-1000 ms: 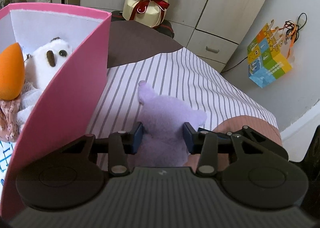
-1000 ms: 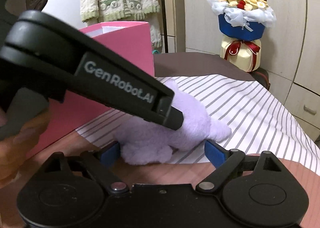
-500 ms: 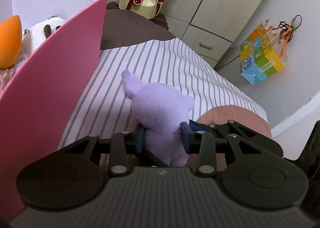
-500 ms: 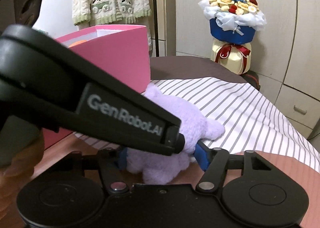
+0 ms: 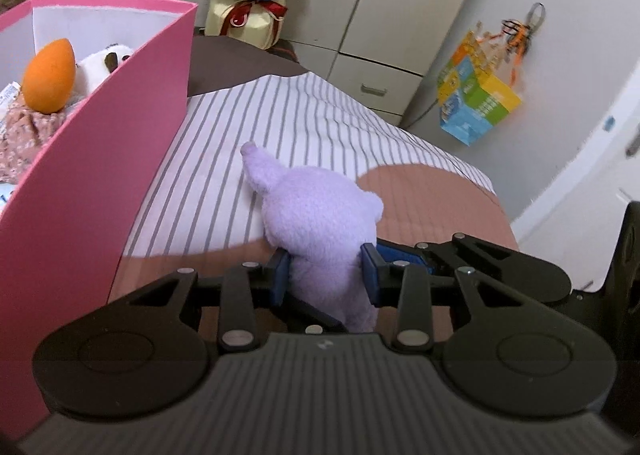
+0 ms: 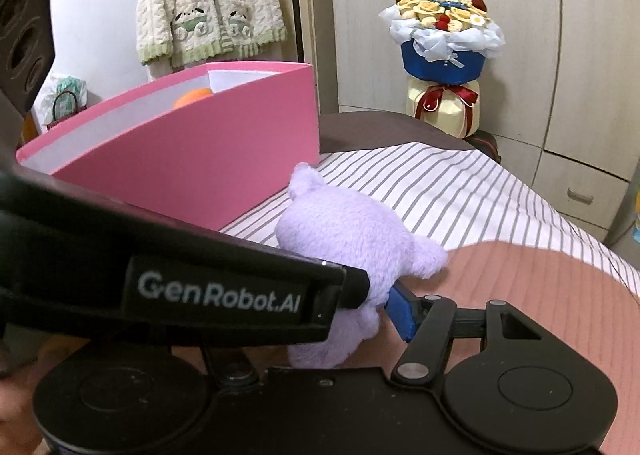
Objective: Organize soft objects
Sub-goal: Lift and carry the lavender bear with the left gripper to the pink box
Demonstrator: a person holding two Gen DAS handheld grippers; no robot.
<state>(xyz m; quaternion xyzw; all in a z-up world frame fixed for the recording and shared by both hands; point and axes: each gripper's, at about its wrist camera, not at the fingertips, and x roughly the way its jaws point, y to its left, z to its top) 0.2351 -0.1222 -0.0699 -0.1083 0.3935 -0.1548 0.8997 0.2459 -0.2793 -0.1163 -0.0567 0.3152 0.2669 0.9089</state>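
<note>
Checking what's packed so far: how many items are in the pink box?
3 visible: orange egg-shaped sponge, white plush beside it, pink floral fabric underneath. The box wall may hide more.

soft indoor light, fisheye-bent edges

Between the blue pads of the left gripper (image 5: 325, 278) sits a purple plush toy (image 5: 320, 215), fuzzy and matt. The gripper's body is matt black plastic with dull metal rivets. Ahead of it lies striped cloth (image 5: 304, 115), smooth and lightly creased. To its left stands a pink box (image 5: 100, 175) of smooth matt cardboard, white inside.
</note>
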